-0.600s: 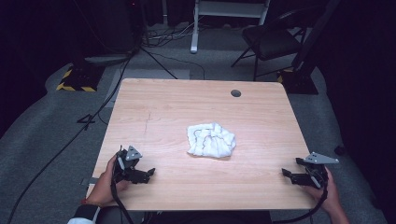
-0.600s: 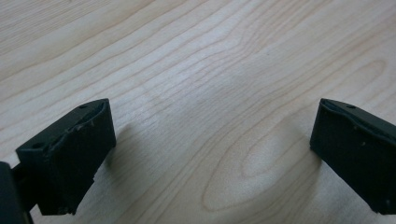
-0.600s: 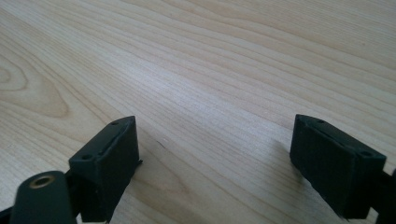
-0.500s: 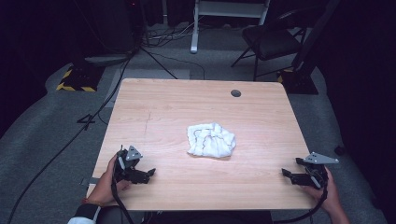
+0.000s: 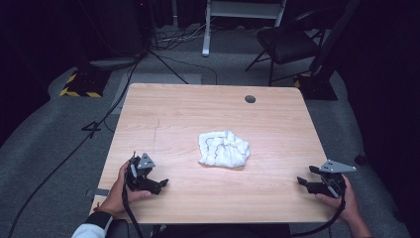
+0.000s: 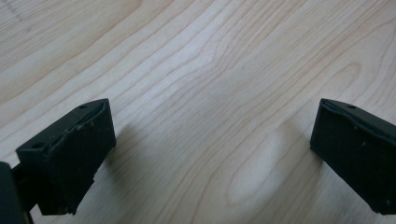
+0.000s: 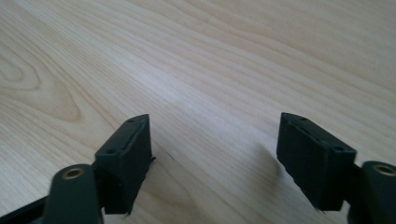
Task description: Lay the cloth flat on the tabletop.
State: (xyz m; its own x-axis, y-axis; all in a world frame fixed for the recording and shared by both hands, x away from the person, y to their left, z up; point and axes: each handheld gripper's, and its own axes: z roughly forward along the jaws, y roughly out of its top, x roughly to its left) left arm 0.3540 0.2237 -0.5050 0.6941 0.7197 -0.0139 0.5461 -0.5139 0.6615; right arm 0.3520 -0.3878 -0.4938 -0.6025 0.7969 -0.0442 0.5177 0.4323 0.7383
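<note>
The left gripper [image 5: 157,184] is resting low over the near left part of the wooden table [image 5: 277,124] with its jaws standing wide apart and nothing but bare wood between them, and the right gripper [image 5: 303,181] is sitting at the near right edge, its jaws likewise spread over bare wood. The crumpled white cloth [image 5: 224,148] is lying between them near the table's middle, well apart from both grippers.
</note>
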